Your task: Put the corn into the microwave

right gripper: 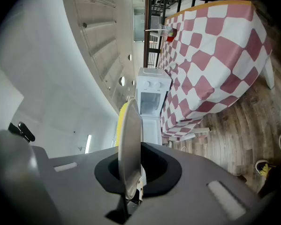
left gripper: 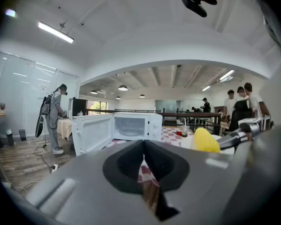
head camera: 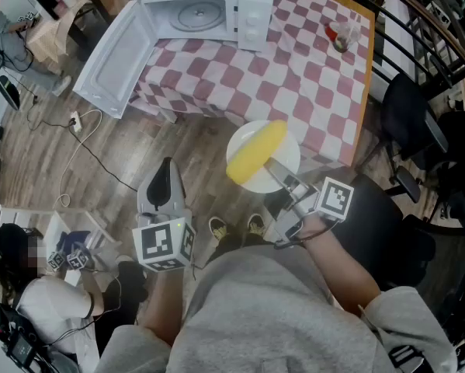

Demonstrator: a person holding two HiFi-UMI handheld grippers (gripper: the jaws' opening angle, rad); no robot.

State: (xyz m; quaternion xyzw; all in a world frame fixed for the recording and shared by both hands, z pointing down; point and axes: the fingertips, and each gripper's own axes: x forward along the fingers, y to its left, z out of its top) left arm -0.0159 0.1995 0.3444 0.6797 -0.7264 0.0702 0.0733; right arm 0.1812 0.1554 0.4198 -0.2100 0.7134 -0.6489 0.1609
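A yellow corn cob [head camera: 255, 152] lies on a white plate [head camera: 288, 160], held in the air in front of the checkered table [head camera: 317, 76]. My right gripper [head camera: 279, 171] is shut on the plate's near rim. In the right gripper view the plate [right gripper: 130, 149] stands edge-on between the jaws, with the corn [right gripper: 122, 122] behind it. The white microwave [head camera: 209, 10] sits at the table's far left corner, its door [head camera: 116, 61] swung wide open and its turntable bare. My left gripper [head camera: 164, 171] hangs shut and holds nothing, left of the plate, pointing at the microwave [left gripper: 131, 125].
A red-topped cup [head camera: 341, 33] stands at the table's far right. Black chairs [head camera: 403, 107] flank the table's right side. A cable with a plug strip [head camera: 75, 121] lies on the wooden floor. A person [left gripper: 53, 116] stands far off to the left.
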